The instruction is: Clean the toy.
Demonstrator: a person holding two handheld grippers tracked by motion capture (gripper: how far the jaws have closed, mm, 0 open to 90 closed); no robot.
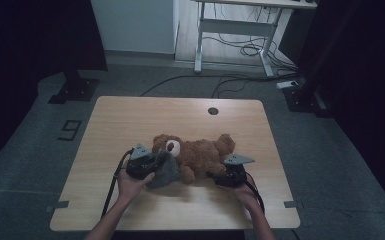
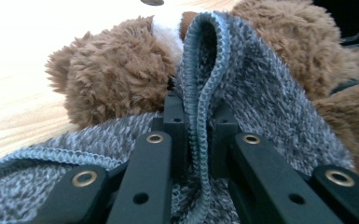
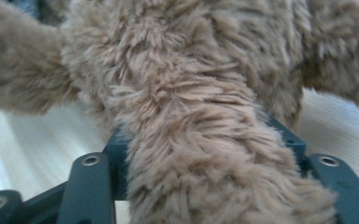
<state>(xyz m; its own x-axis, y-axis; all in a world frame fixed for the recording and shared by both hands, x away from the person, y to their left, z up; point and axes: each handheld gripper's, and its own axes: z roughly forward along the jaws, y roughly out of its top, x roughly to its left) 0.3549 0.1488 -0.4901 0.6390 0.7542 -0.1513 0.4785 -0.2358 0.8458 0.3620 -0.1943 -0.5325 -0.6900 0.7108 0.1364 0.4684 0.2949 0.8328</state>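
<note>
A brown teddy bear lies on its back in the middle of the wooden table, head to the left. A grey knitted cloth rests against its head and shoulder. My left gripper sits at the bear's head, shut on a folded hem of the cloth; the hem stands up pinched between the jaws of the left gripper, with the bear's head just behind. My right gripper is at the bear's lower body. A furry leg fills the gap between the jaws of the right gripper and touches both.
A round cable hole sits near the table's far edge. Beyond the table stand a white desk frame and loose cables on the grey floor. Bare tabletop lies to the left, to the right and in front of the bear.
</note>
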